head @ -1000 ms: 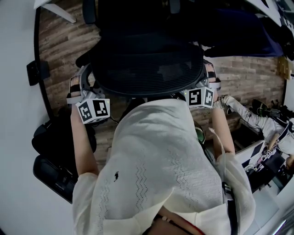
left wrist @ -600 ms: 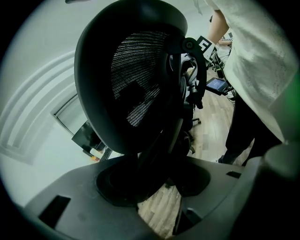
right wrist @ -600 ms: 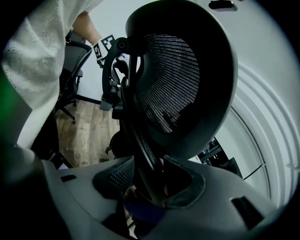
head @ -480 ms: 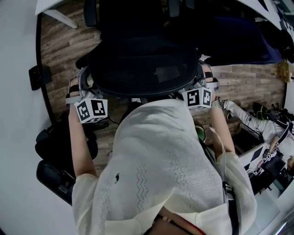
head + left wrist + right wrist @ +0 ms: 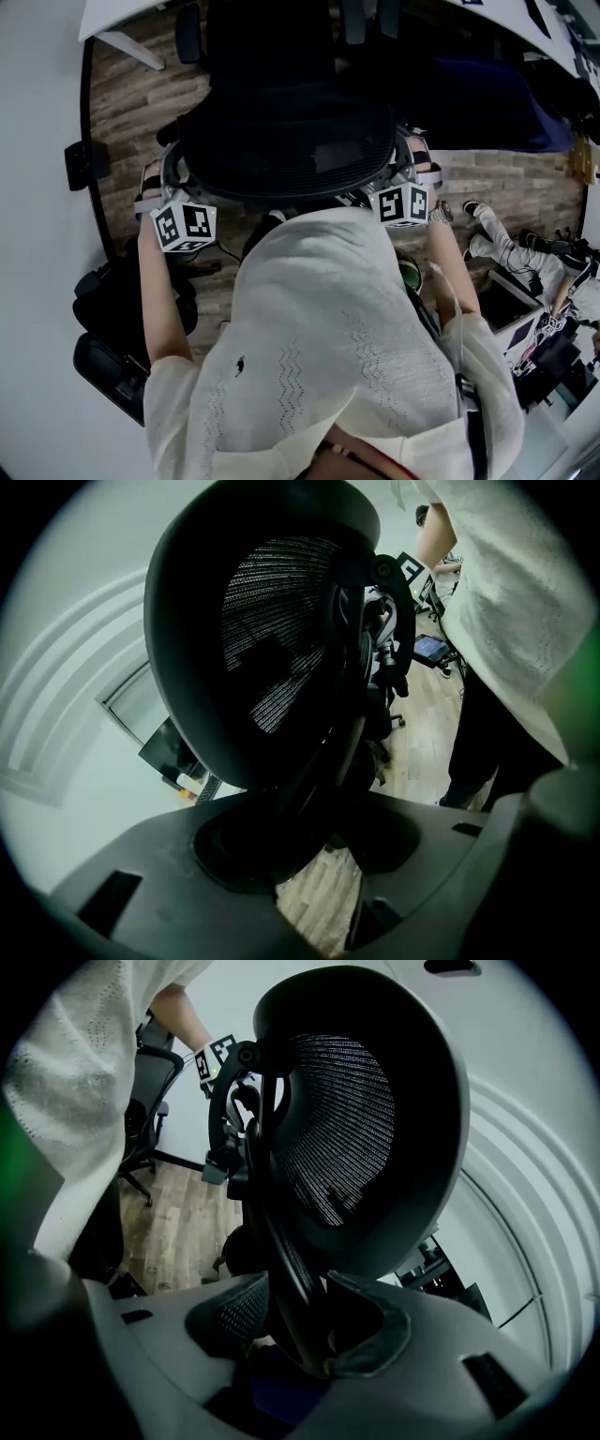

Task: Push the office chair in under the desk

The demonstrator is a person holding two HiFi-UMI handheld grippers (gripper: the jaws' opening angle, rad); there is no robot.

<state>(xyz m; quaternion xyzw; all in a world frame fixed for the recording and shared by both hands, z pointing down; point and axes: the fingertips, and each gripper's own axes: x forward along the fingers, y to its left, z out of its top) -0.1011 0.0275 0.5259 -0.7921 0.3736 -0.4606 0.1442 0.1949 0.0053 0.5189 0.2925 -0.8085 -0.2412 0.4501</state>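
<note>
The black mesh-backed office chair [image 5: 291, 131] stands ahead of me on the wood floor, its seat partly beneath the white desk [image 5: 122, 14] that runs along the top of the head view. My left gripper [image 5: 157, 180] holds the left edge of the backrest and my right gripper [image 5: 418, 167] holds the right edge. In the left gripper view the backrest [image 5: 281, 639] fills the frame, and its rim runs down between the jaws of the left gripper [image 5: 319, 846]. The right gripper view shows the backrest [image 5: 366, 1119] too, its frame pinched between the jaws of the right gripper [image 5: 300, 1335].
A white wall or partition [image 5: 37, 234] runs down the left, with a black bag or chair base [image 5: 122, 309] beside it. A dark blue object [image 5: 487, 103] sits under the desk's right part. A person's leg and shoe [image 5: 492, 234] and cables lie at the right.
The chair and both grippers have moved forward toward the desk. More of the desk's white edge shows at the top, and the chair seat sits further under it.
</note>
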